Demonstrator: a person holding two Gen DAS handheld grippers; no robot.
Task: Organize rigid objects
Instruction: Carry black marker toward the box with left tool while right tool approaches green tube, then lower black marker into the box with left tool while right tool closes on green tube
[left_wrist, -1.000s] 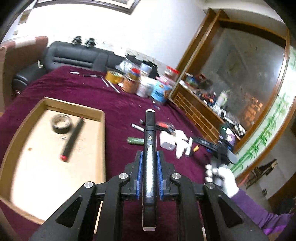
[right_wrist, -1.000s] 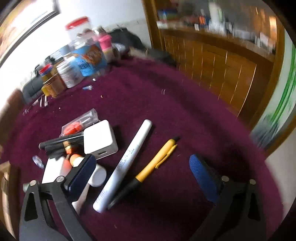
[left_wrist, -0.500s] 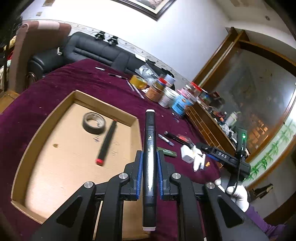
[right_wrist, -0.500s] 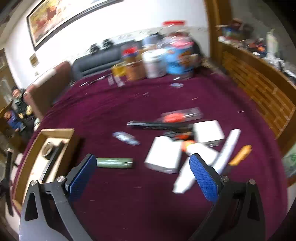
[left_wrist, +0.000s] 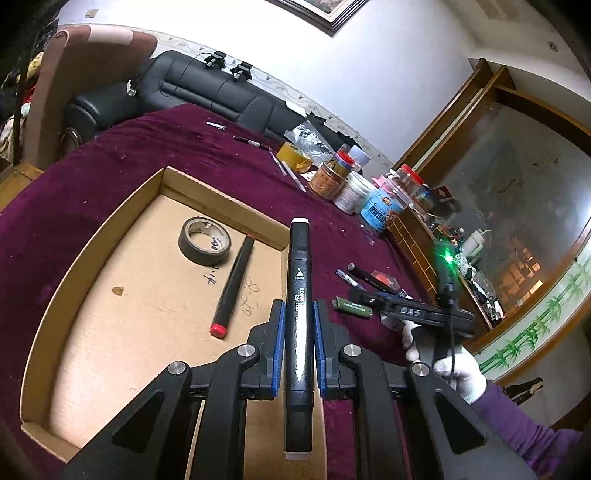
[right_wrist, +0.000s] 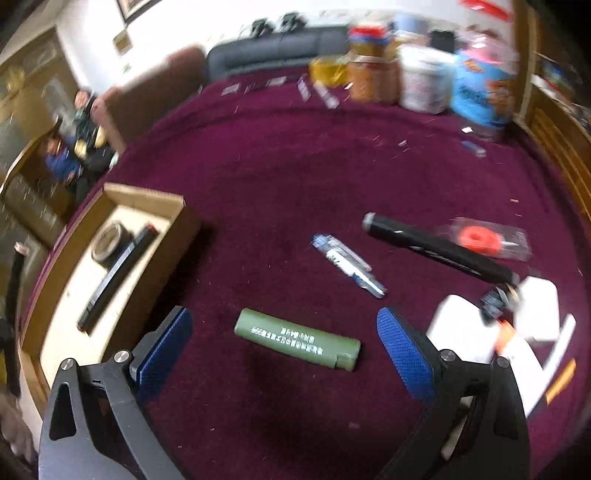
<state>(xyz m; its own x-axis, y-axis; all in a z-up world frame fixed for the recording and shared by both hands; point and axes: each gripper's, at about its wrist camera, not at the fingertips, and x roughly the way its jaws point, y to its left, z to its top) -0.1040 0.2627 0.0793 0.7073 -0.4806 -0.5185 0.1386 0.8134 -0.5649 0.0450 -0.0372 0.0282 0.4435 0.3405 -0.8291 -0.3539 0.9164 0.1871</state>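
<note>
Marker (left_wrist: 298, 314) clamped lengthwise between my left fingers (left_wrist: 280, 332); green lighter (right_wrist: 297, 339) lies on table between my wide right fingers (right_wrist: 402, 350).

A: Count inside the cardboard tray (left_wrist: 92, 258)?
B: Two things. One tape roll (left_wrist: 205, 240), one black pen with a red end (left_wrist: 232, 286).
A: On the cloth right of the tray?
B: One green lighter (right_wrist: 297, 339), one clear blue pen (right_wrist: 347, 265), one long black marker (right_wrist: 436, 251), one clear packet with a red ring (right_wrist: 480, 240). White blocks: two, blurred.
A: Jars far side of the tray?
B: At least four (left_wrist: 364, 197); exact number unclear.
</note>
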